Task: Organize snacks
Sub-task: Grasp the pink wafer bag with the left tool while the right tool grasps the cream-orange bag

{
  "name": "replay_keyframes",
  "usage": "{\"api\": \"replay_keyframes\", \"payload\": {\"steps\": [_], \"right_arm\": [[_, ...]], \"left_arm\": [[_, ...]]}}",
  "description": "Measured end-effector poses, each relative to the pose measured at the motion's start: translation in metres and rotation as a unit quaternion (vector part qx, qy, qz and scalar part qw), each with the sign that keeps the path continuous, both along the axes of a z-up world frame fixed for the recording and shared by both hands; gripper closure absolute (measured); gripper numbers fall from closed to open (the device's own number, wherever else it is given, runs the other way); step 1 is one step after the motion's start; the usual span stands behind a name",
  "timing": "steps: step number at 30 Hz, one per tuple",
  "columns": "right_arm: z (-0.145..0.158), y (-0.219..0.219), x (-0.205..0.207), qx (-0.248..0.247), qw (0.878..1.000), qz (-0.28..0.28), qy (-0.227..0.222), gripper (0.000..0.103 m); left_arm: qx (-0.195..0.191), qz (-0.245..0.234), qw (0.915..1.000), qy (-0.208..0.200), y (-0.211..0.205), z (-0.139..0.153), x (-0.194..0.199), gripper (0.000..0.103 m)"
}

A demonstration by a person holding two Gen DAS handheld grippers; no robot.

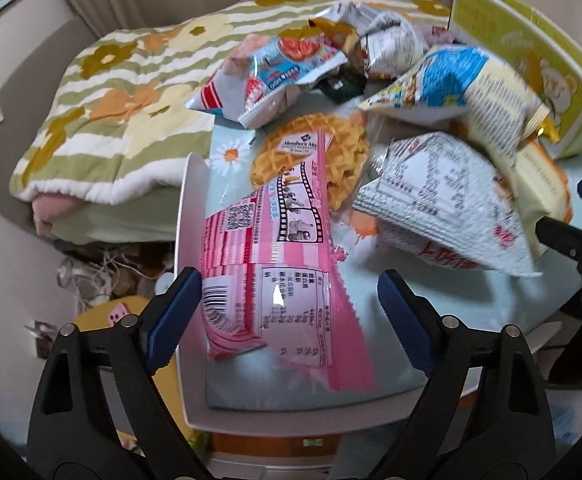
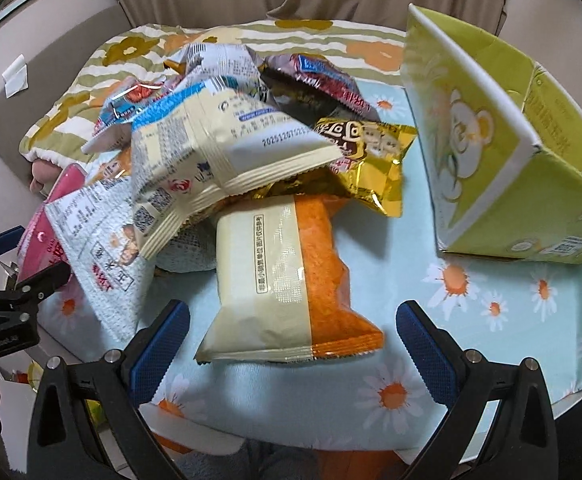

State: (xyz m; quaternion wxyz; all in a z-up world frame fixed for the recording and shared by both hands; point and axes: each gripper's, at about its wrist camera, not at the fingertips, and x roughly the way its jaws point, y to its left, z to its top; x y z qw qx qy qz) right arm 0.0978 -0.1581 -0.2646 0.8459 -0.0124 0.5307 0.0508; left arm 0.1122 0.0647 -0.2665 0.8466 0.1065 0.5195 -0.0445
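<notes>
A pink snack pack (image 1: 279, 264) lies on the daisy-print table cover (image 1: 371, 360), between the fingers of my left gripper (image 1: 288, 278). The jaws are open, with the right pad clear of the pack. In the right wrist view a cream and orange pack (image 2: 287, 280) lies flat between the spread fingers of my open right gripper (image 2: 293, 308), neither pad touching it. Behind both is a heap of packs: a white one (image 1: 443, 208), a cream and blue one (image 2: 219, 140), a gold one (image 2: 371, 160) and a round waffle pack (image 1: 311, 152).
A green carton (image 2: 491, 152) stands open at the table's back right. The table's white rim (image 1: 189, 220) runs along the left edge. Beyond the table lies flowered bedding (image 1: 111, 100), with a curtain behind. Cables and clutter sit on the floor at lower left.
</notes>
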Motion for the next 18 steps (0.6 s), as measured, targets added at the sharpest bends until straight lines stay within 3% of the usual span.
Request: {"api": "replay_keyframes", "payload": {"steps": [5, 10, 18], "right_arm": [[-0.006, 0.002, 0.008, -0.002, 1.0, 0.003, 0.007, 0.0], [-0.006, 0.005, 0.017, -0.004, 1.0, 0.004, 0.008, 0.0], [-0.008, 0.006, 0.026, -0.012, 1.0, 0.012, 0.007, 0.0]], "left_arm": [[0.018, -0.007, 0.9998, -0.002, -0.003, -0.008, 0.005, 0.018], [0.055, -0.011, 0.9984, -0.003, -0.003, -0.014, 0.009, 0.034], [0.034, -0.018, 0.9992, -0.004, 0.0, -0.008, 0.009, 0.05]]}}
